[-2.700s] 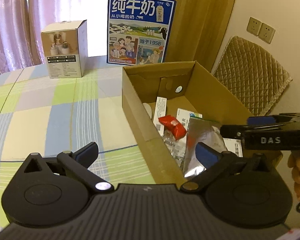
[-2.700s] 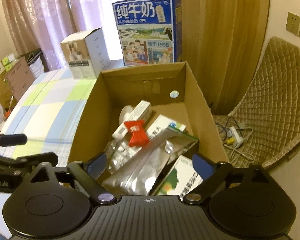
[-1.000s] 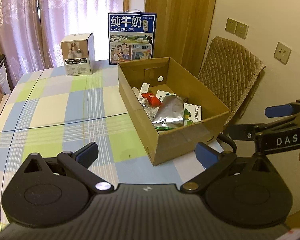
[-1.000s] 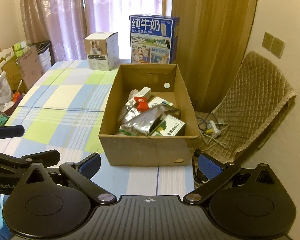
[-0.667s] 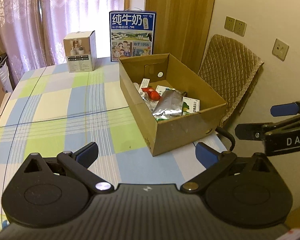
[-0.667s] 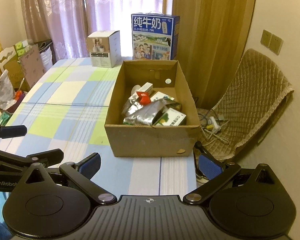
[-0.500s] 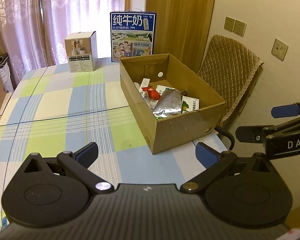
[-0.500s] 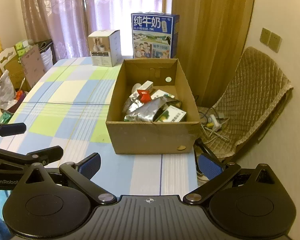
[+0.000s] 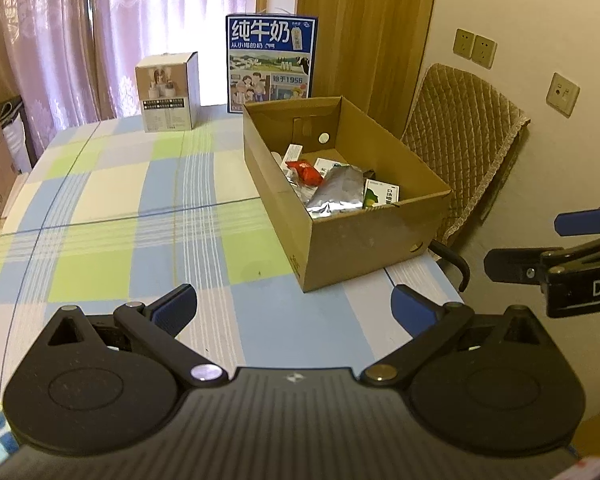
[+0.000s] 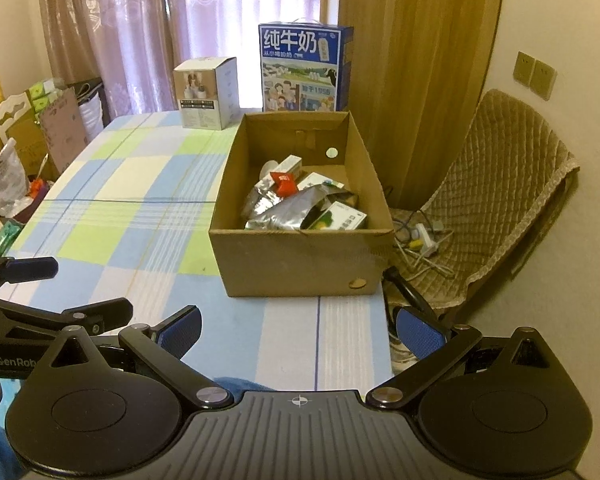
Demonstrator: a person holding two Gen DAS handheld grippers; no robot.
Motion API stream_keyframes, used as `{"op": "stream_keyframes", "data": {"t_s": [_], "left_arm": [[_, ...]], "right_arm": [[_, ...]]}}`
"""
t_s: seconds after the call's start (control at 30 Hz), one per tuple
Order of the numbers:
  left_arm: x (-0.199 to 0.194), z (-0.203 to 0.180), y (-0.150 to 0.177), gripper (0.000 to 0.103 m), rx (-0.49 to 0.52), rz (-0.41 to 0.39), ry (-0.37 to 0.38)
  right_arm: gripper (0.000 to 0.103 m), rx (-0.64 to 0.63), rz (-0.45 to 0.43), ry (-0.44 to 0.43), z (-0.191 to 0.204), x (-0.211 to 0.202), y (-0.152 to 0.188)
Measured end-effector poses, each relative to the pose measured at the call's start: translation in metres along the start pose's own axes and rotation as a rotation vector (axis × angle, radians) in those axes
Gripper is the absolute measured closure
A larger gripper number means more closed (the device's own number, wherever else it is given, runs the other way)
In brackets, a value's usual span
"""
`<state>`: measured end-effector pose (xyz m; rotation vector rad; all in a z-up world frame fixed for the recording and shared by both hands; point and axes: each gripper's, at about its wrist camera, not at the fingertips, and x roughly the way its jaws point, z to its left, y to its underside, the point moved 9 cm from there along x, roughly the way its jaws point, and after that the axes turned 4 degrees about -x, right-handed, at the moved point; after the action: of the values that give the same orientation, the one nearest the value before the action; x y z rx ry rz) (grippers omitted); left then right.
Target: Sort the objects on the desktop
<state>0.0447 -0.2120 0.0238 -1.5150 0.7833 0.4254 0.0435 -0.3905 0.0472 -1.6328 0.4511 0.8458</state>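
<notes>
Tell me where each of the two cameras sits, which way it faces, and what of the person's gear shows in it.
Left wrist view: sits on the left gripper, open, above the table's near edge, facing the cardboard box from its left front; the right gripper pokes in at right.
Right wrist view: sits on the right gripper, open, facing the box's near wall squarely; the left gripper pokes in at left.
Both share the box, the blue milk carton, the small white box and the checked tablecloth.
</notes>
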Motion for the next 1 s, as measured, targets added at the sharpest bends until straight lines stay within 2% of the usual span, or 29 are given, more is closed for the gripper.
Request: {"op": "stream_keyframes", "data": {"t_s": [1.0], "left_arm": [[0.0068, -0.0059, 0.0079, 0.001, -0.011, 0.025, 0.007]], "right_arm": [[0.002, 0.034, 0.021, -0.025, 0.0015, 0.0038, 0.0100]]}}
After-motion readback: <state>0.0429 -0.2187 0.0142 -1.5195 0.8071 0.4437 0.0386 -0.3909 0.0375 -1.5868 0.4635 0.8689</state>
